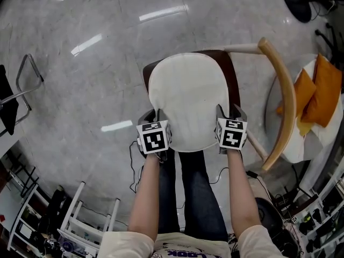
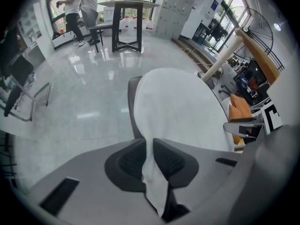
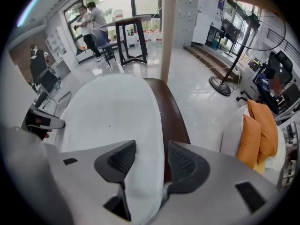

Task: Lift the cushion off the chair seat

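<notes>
A white cushion (image 1: 185, 98) lies on the brown seat (image 1: 232, 82) of a chair whose pale wooden backrest (image 1: 282, 90) curves along the right. My left gripper (image 1: 152, 116) is at the cushion's near left edge. In the left gripper view it (image 2: 149, 161) is shut on a pinched fold of the cushion (image 2: 180, 107). My right gripper (image 1: 228, 113) is at the near right edge. In the right gripper view it (image 3: 152, 161) stands open around the cushion's rim (image 3: 112, 111); the left pad touches it, and brown seat (image 3: 171, 116) shows before the right pad.
The person's legs (image 1: 188, 198) stand close against the chair's near side. Orange cushions (image 1: 317, 90) rest on a white seat at the right. A fan base (image 1: 298, 1) is far right, a metal chair frame (image 1: 27, 85) left, a white rack (image 1: 80, 214) lower left. People (image 2: 77, 3) stand by a distant table (image 2: 129, 18).
</notes>
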`<state>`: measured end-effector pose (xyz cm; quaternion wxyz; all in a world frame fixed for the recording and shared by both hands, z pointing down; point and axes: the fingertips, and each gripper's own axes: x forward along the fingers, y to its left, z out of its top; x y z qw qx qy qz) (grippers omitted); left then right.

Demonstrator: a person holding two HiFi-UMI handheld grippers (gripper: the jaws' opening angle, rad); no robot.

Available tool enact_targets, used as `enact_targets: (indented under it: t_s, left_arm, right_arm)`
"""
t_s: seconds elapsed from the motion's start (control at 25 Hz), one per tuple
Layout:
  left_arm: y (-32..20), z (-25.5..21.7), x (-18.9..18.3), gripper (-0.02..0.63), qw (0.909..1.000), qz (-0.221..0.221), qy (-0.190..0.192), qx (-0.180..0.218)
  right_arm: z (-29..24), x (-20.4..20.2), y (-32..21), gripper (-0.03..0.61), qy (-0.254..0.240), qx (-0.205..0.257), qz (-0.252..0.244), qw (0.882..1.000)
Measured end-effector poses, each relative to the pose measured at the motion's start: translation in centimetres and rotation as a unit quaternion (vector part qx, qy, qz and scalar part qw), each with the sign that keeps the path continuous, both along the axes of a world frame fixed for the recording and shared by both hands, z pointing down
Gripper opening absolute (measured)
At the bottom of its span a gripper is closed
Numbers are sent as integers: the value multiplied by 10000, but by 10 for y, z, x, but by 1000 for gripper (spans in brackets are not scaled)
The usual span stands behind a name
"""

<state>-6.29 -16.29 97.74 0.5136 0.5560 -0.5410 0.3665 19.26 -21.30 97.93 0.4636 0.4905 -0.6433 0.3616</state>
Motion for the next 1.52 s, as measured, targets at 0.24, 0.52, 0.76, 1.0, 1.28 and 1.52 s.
enact_targets:
  t_s: [0.24,0.52,0.76,1.0,1.28,1.52]
  left_arm:
    - [-1,5,0,67,10000,61,47,57]
    - [-3,-2,0,63,9999,86,23,121]
    - [-5,-17,-3,60,9995,163,46,254]
    - [-17,-58,-12,60,9975,393,6,595]
    - [-35,-145,-33,60,9925,335,10,1179]
    - [-56,-255,-50,60,9802,283,119,1955]
  right_arm:
    - [8,-3,0,207,-474,-282,-64,9985]
    - [3,-9,0,34,-82,-190,-469,9987]
    - [-15,-14,5,18,8,11,-323,9995]
    - [-65,-20,6,18,-103,456,58,9989]
    - [-164,-38,-13,18,-233,1277,228,9913]
    - [-279,-56,-35,18,-211,2161,209,9759]
